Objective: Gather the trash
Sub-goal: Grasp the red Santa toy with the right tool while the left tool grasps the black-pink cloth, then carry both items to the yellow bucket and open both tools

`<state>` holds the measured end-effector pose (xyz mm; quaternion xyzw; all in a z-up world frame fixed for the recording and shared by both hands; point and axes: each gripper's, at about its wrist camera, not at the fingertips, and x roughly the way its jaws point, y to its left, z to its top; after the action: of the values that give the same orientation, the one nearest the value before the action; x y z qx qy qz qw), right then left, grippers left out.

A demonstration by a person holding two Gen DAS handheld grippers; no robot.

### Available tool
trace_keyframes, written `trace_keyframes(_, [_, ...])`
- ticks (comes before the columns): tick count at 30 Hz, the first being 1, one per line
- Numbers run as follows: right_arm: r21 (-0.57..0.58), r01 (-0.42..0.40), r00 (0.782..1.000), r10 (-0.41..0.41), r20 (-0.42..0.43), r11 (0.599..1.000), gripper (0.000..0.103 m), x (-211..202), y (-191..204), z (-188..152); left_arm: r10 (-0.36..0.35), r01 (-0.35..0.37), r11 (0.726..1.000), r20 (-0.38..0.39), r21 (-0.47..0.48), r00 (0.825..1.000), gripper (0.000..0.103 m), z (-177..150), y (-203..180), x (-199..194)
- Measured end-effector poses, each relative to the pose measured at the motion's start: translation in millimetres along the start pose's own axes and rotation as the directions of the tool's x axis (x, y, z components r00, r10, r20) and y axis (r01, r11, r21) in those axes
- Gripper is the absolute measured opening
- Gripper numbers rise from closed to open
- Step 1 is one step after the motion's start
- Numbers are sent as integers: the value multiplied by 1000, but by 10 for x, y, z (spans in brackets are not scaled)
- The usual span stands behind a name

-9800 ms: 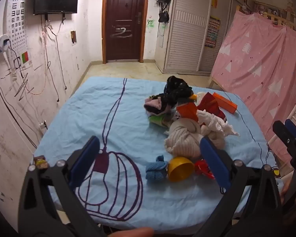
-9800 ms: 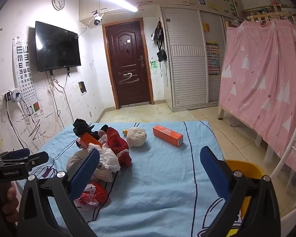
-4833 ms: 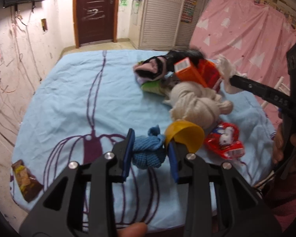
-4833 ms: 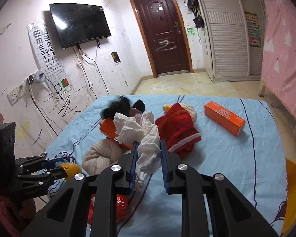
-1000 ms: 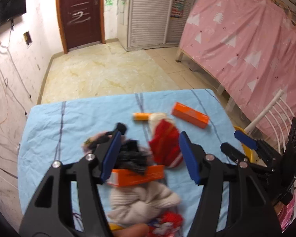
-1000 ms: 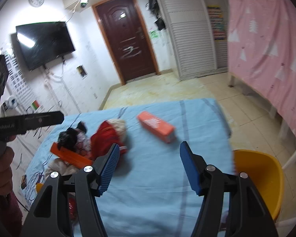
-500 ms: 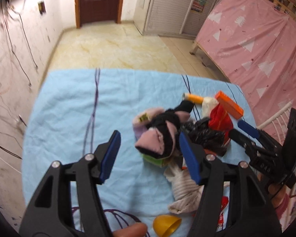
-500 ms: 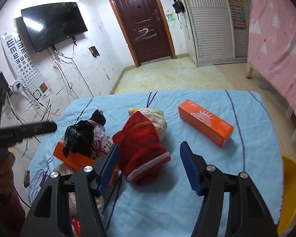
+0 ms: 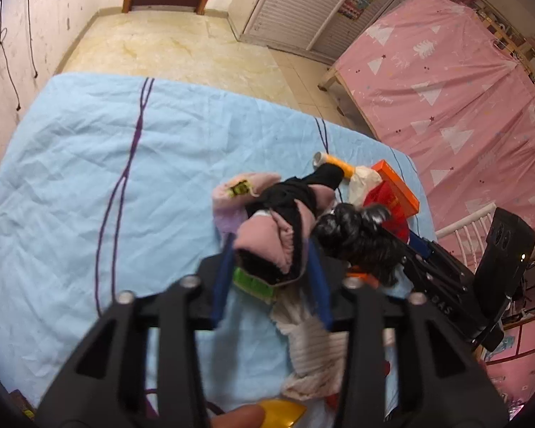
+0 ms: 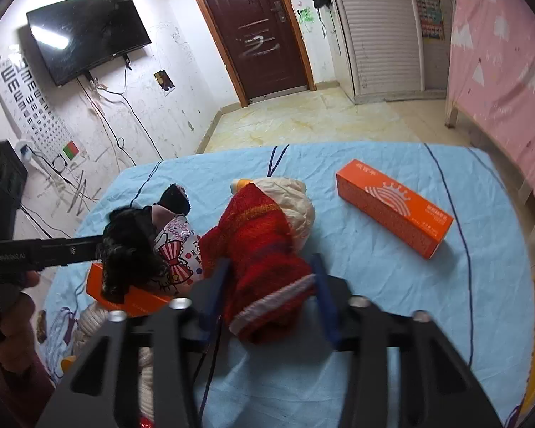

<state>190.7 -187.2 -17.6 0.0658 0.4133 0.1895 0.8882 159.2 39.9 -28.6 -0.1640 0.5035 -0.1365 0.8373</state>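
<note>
**Two grabs at once on the light blue bedsheet**

Both claws are closing on soft items in the heap lying on the light blue bedsheet (image 9: 89, 164). The left gripper (image 9: 271, 267) has its blue fingers either side of a pink and black bundle of cloth (image 9: 271, 228), which sits left of the long orange cardboard box (image 10: 392, 207); the fingers look to be touching the cloth, though a firm clamp is not yet certain. The right gripper (image 10: 271, 292) is closing round a red knitted garment with a white cuff (image 10: 264, 253), also left of that box, and its fingers press the wool at both sides.

Judging by this, the step in hand is the pick-up. Next, each claw needs to finish squeezing, then lift straight up so that neighbours, such as the crumpled black plastic bag (image 9: 353, 228) just left of the box, are not dragged along.
</note>
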Motion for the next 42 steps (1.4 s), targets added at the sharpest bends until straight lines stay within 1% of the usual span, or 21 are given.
trace_keyframes(2, [-15,9,1000,-9,14,1000,12,-41,32,-2,3,-3,1000,22,7,1000,26,-22,-29,-70])
trace_keyframes(4, [-27,11,999,-10,34,1000,9,-120,54,-11,3,-3,1000,42,11,999,25,-21,-61,-131])
trace_keyframes(10, [-41,4,993,1,120,999,9,-467,58,25,28,-34,999,145,38,989,25,-32,-219,-517])
trace_keyframes(15, [-26,6,984,-1,177,1000,9,-744,-56,30,22,-37,997,193,74,981,25,-25,-415,-747])
trace_keyframes(19, [3,14,977,-15,212,1000,9,-916,-199,17,13,-39,992,209,121,978,25,-53,-672,-793])
trace_keyframes(27, [91,36,956,-61,286,995,9,-1317,-679,-110,-6,-36,976,194,215,981,25,-122,-1233,-673])
trace_keyframes(31, [148,63,942,-108,319,987,9,-1539,-998,-211,-15,-33,962,173,270,985,25,-167,-1555,-548])
trace_keyframes(37, [261,110,912,-202,357,959,9,-1861,-1547,-438,-23,-26,934,133,357,991,25,-286,-2083,-303])
trace_keyframes(42, [335,130,896,-255,364,933,9,-2005,-1928,-613,-22,-18,909,90,417,996,25,-382,-2519,-44])
